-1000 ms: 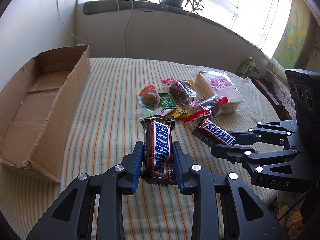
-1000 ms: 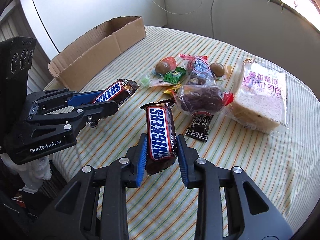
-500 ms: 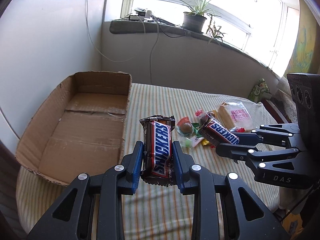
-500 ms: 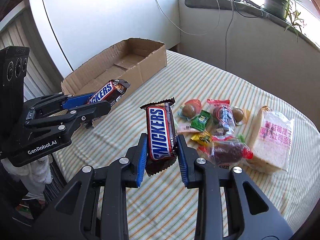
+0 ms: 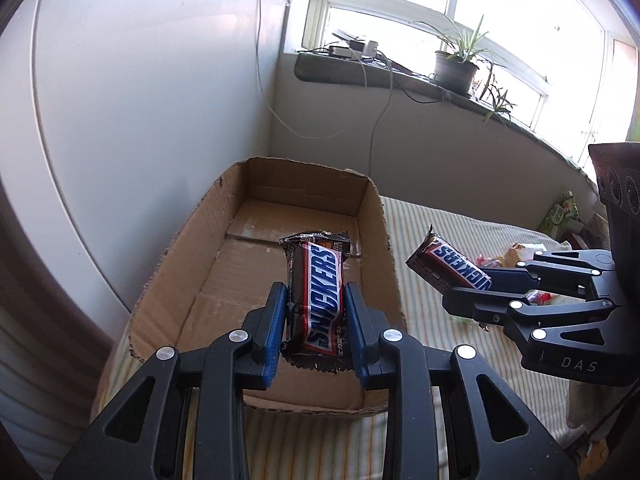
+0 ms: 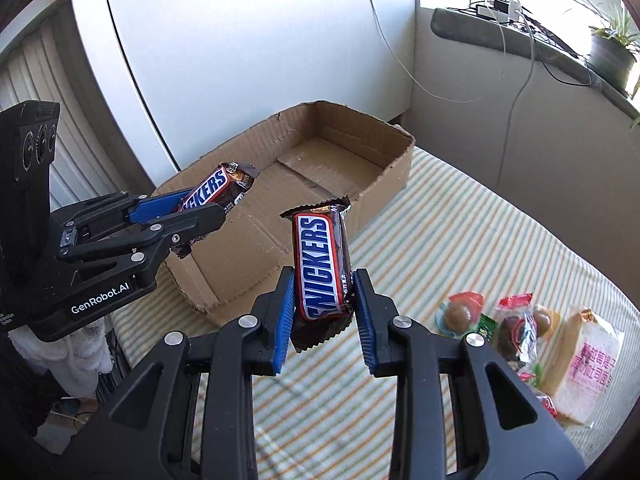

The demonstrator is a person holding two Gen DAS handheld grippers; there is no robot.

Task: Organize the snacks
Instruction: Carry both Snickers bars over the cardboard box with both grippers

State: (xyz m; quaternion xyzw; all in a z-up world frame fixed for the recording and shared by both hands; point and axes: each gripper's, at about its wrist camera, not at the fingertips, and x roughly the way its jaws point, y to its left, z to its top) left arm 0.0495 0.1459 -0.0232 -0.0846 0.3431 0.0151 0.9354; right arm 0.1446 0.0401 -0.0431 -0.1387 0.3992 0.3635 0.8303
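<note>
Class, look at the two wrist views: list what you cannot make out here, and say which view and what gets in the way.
- Left wrist view: the near floor of the cardboard box is hidden behind the left gripper and its Snickers bar.
- Left wrist view: most of the snack pile is hidden behind the right gripper.
- Right wrist view: the bread packet is cut off at the picture's edge; its pink print is too small to read.

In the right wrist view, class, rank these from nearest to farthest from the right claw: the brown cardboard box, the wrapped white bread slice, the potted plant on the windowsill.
1. Brown cardboard box: just ahead-left of the right claw.
2. Wrapped white bread slice: off to the right on the striped cloth; close to the box's rank, hard to call.
3. Potted plant: far back on the windowsill, upper right.
</note>
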